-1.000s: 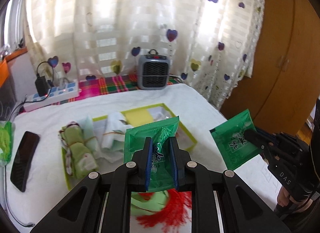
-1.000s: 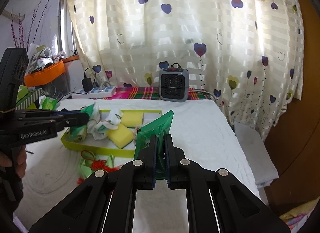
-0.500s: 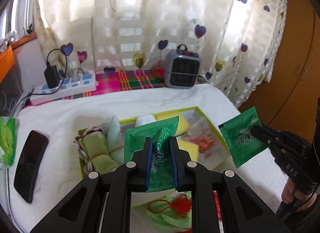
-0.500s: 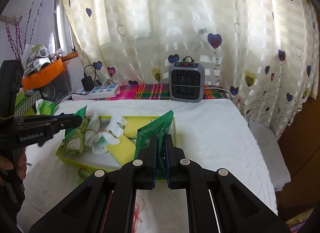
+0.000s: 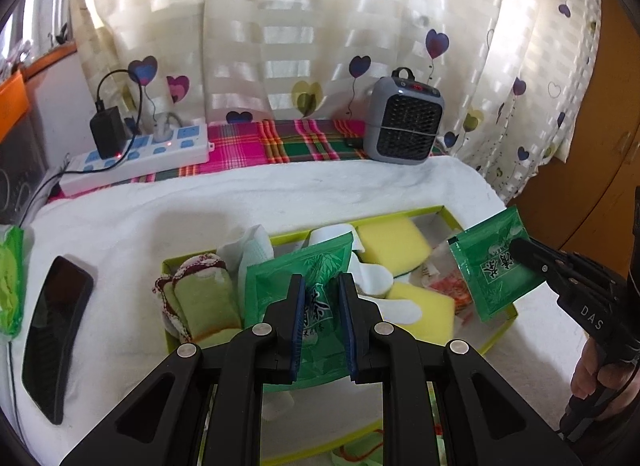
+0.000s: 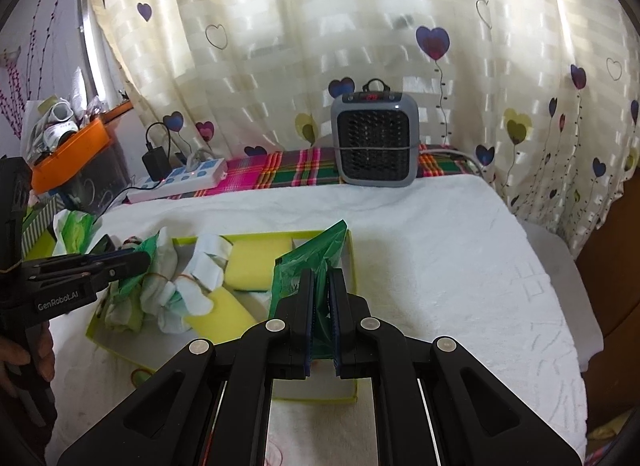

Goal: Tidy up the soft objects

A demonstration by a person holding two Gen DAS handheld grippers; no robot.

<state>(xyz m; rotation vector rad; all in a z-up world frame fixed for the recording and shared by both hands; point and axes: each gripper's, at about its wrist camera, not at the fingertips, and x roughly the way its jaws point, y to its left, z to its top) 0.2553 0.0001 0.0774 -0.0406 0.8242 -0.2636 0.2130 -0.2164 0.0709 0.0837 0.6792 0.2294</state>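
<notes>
tray (image 5: 496,340) – socks, sponges in | left gripper (image 5: 323,320) jaws clamp sachet (image 5: 316,266) | right gripper (image 6: 321,316) jaws clamp second sachet (image 6: 308,262) – both unplaced

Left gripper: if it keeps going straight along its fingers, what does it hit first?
Probably the tray's contents. The left gripper, shut on a green packet, points down into the yellow-green tray, towards the white socks and yellow sponge. The packet's front edge would likely touch first; depth is unclear.
</notes>
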